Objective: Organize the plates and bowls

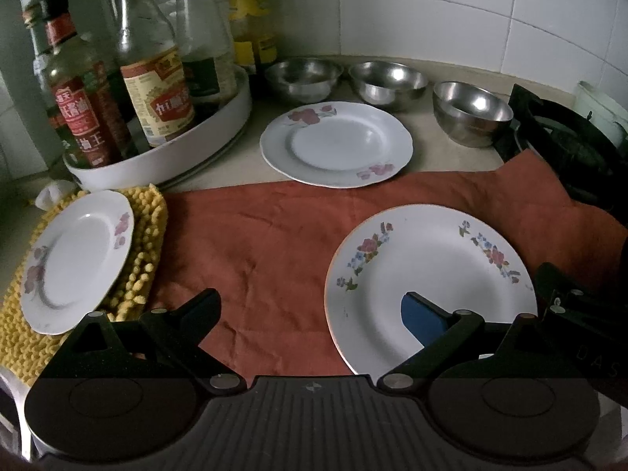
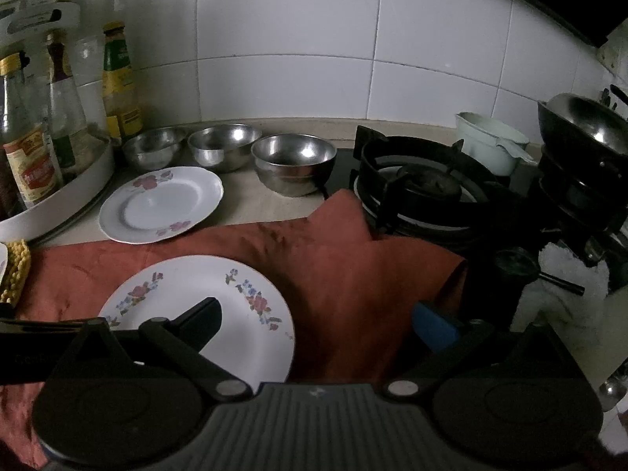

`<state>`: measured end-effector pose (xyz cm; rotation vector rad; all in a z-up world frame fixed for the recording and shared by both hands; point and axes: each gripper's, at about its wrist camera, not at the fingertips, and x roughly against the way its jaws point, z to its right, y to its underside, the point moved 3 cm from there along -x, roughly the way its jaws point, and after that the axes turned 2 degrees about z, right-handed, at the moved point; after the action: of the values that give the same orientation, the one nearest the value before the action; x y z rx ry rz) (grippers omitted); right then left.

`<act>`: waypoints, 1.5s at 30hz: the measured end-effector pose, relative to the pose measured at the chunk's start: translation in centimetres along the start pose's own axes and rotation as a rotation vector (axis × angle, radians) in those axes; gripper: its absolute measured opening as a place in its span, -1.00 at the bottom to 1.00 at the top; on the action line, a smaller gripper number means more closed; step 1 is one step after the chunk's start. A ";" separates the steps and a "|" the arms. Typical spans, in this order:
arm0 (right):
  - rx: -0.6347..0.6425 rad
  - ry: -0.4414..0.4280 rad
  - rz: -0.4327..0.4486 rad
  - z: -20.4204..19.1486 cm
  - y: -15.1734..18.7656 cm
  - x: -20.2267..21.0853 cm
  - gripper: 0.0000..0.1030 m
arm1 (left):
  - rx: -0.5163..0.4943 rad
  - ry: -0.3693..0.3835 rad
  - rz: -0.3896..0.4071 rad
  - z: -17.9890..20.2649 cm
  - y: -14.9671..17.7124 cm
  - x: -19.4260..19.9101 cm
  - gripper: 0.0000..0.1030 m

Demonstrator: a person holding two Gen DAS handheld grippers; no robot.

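Sensibly, with both the left tongs (image 1: 314,310) and right tongs (image 2: 318,314) spread and empty, the near flowered plate (image 1: 428,286) at the worktop's front edge wants gripping by its rim.

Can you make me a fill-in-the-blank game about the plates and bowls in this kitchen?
1. The number of steel bowls lined up by the tiled wall is ____.
2. The plate on the yellow mat is the ____ of the three plates.
3. The nearest plate lies on a cloth coloured ____.
4. Both the left gripper and right gripper have their jaws ____.

Missing words: three; smallest; reddish-brown; open
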<state>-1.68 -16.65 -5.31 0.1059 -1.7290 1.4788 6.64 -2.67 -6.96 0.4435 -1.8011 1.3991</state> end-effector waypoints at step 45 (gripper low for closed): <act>0.109 -0.237 -0.093 1.8 1.0 -4.1 0.93 | 0.065 -0.079 -0.108 1.9 2.3 -2.1 0.91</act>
<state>-0.49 -19.64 -8.60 0.4288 -1.8011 1.5403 5.63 -4.06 -10.22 0.6289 -1.7700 1.3855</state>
